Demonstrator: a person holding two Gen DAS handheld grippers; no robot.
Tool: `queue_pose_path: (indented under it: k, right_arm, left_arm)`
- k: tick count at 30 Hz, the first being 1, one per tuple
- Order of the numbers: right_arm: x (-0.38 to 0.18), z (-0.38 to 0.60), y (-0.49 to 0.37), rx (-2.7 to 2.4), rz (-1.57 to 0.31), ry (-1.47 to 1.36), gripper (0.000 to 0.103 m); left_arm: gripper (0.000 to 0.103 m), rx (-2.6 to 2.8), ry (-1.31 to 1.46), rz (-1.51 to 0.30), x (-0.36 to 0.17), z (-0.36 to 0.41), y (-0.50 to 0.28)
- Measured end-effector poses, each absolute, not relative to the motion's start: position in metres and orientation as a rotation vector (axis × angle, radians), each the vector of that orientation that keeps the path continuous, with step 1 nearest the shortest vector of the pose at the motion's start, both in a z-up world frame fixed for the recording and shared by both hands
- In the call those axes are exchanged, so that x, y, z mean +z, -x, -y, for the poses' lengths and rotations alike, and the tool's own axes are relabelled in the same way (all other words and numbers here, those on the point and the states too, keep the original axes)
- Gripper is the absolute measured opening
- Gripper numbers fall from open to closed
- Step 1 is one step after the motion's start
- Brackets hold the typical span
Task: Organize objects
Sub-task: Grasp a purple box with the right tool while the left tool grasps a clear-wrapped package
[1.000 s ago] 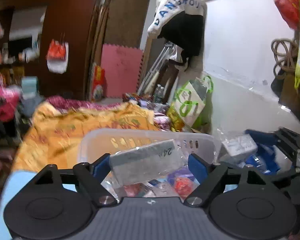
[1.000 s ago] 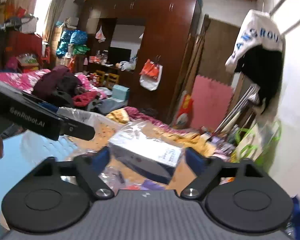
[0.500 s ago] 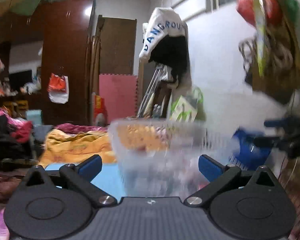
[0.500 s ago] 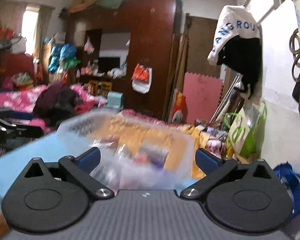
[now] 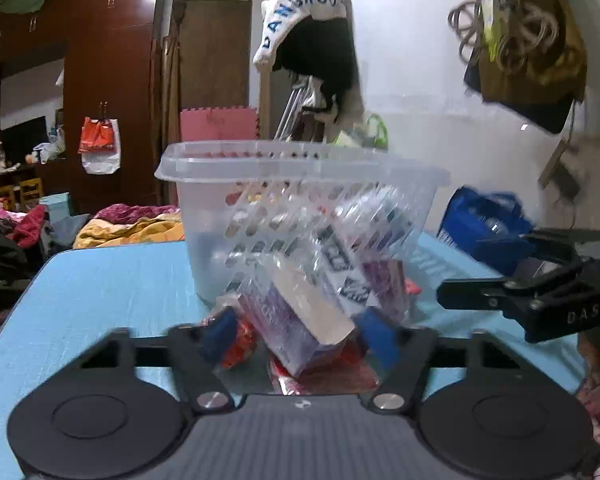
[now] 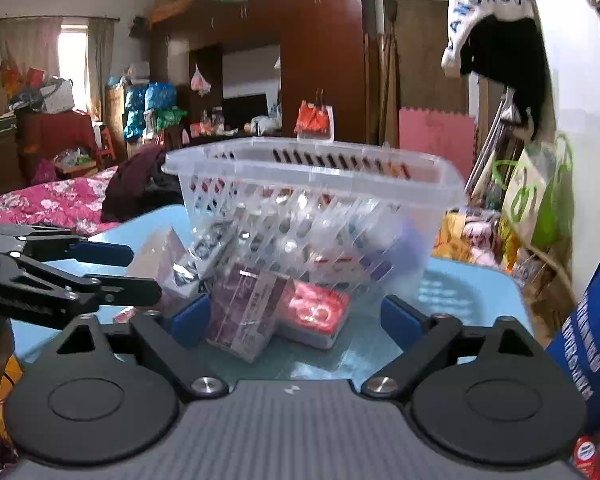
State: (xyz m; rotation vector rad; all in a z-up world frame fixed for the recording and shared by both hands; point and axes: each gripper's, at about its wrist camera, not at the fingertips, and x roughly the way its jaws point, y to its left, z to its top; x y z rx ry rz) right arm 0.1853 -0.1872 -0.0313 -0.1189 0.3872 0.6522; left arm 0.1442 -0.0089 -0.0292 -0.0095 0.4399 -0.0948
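A clear slotted plastic basket point(image 5: 300, 172) point(image 6: 312, 160) stands on the light blue table point(image 5: 100, 280) point(image 6: 460, 280), holding several wrapped packs. Before it lie a plastic-wrapped purple box point(image 5: 300, 320) point(image 6: 248, 316) and a red packet point(image 6: 316, 312). My left gripper point(image 5: 298, 334) is low at the table, jaws closing around the purple box, pads not clearly pressing it. My right gripper point(image 6: 296, 316) is closing too, with the purple box and red packet between its fingers and a gap on the right side. Each gripper shows in the other's view: right gripper point(image 5: 460, 270), left gripper point(image 6: 140, 276).
A blue bag point(image 5: 484, 216) point(image 6: 588, 320) sits at the table's right end by the white wall. Green-printed bags point(image 6: 532, 196) and clutter lie beyond the far edge. A bed with pink bedding point(image 6: 40, 200) is to the left, a dark wardrobe point(image 5: 108, 80) behind.
Both grippers held wrapped boxes above the basket a second ago. They let go and opened wide, then sank to table level before the basket, where their jaws are narrowing around the packs.
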Motion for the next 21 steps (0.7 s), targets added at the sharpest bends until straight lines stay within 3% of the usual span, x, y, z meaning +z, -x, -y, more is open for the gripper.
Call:
queue_pose_path:
  k: [1,8,11,15,21]
  right_arm:
    - [-0.034,0.185,-0.187,0.659,-0.398,0.119,0.085]
    - [-0.049,0.159,-0.185,0.7,-0.448,0.172,0.08]
    - [-0.052,0.147,-0.186,0.683,-0.462,0.214,0.075]
    - [-0.055,0.14,-0.187,0.678,-0.48,0.241,0.061]
    - [-0.053,0.149,-0.179,0.665,-0.458,0.251,0.058]
  left_arm:
    - [0.049,-0.089,0.008,-0.446,-0.031,0.008,-0.143]
    - [0.047,-0.062,-0.007,-0.426,-0.03,-0.004,-0.131]
    - [0.049,-0.072,-0.027,-0.432,-0.031,-0.002,-0.131]
    - [0.06,-0.074,-0.04,-0.444,-0.034,0.002,-0.136]
    - [0.064,-0.064,-0.044,-0.451,-0.037,0.005,-0.139]
